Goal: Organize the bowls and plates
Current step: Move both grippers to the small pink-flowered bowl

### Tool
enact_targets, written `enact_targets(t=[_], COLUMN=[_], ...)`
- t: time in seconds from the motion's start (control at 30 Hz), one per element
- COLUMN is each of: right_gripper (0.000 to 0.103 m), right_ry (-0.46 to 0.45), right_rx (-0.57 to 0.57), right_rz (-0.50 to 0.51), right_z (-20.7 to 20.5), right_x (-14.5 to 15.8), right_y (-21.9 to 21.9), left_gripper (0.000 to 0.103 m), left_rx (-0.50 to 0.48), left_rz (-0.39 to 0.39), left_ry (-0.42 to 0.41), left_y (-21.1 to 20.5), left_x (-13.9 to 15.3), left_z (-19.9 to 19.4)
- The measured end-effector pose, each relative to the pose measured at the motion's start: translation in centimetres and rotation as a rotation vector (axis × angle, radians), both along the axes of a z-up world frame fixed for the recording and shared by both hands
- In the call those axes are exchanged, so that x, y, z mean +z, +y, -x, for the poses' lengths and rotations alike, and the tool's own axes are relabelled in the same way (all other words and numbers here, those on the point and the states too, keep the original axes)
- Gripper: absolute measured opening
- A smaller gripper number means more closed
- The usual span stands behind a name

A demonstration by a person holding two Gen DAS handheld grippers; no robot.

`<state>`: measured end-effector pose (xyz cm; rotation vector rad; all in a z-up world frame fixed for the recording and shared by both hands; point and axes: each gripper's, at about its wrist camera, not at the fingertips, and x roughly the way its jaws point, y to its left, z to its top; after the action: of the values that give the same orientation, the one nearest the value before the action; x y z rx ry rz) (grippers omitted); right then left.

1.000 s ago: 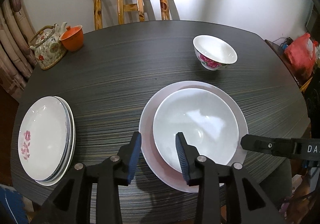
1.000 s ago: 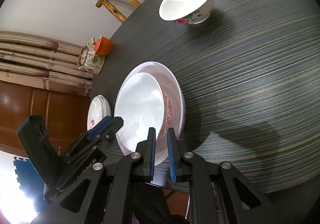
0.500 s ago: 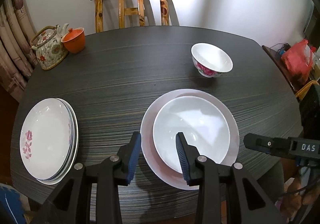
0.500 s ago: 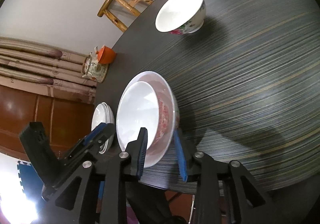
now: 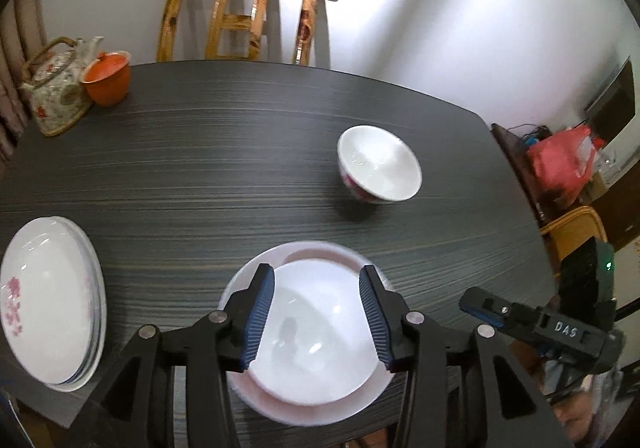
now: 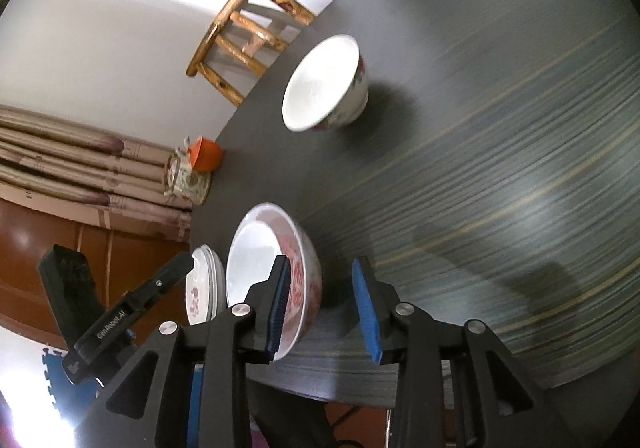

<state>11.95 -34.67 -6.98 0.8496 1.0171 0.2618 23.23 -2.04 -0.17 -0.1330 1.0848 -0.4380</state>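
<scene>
While I read both wrist views, the dark striped bench (image 5: 208, 152) fills most of each; a wooden chair (image 5: 244, 18) stands at its far edge against the wall; a stack of white plates (image 5: 48, 300) with pink flowers lies at the bench's near left edge; two nested bowls (image 5: 316, 332), a white one inside a larger one with a red pattern on its outer wall, sit near the front edge; a smaller floral bowl (image 5: 378, 164) stands alone, well apart, farther back and to the right; a patterned teapot (image 5: 54, 88) and an orange cup (image 5: 108, 78) touch at the far left corner. My left claw (image 5: 318, 318) hangs above the nested bowls; its jaws have just been opening and stand apart, clamping nothing. My right claw (image 6: 324, 304) sits at the right side of the same bowls; its jaws have just been opening, stand apart, and straddle the outer bowl's wall without pressing it.
</scene>
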Motion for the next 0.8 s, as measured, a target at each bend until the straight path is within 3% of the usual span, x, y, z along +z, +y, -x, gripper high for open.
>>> enact_targets(t=[0.27,0.37,0.67,0.8], right_gripper=[0.032,0.032,0.032,0.032], right_ry=[-0.041,-0.060,-0.047,-0.039], right_rx=[-0.026,-0.046,-0.048,-0.038], right_rz=[0.028,0.048,0.098,0.114], right_z=[-2.1,-3.7,-9.8,-11.8], right_x=[1.2,1.7,1.5,1.1], right_y=[-1.6,-2.5,-4.3,-4.4], left_gripper=[0.046,0.047,0.047,0.047], left_rx=[-0.020,-0.026,0.020,0.031], left_rz=[0.114,0.114,0.171,0.244], left_ry=[0.082,0.113,0.302,0.352], left_y=[-2.2,-3.4,-4.8,-4.7], left_x=[0.0,-0.6,-5.2,-6.7], left_z=[-5.1,-7.4,-13.0,-13.9])
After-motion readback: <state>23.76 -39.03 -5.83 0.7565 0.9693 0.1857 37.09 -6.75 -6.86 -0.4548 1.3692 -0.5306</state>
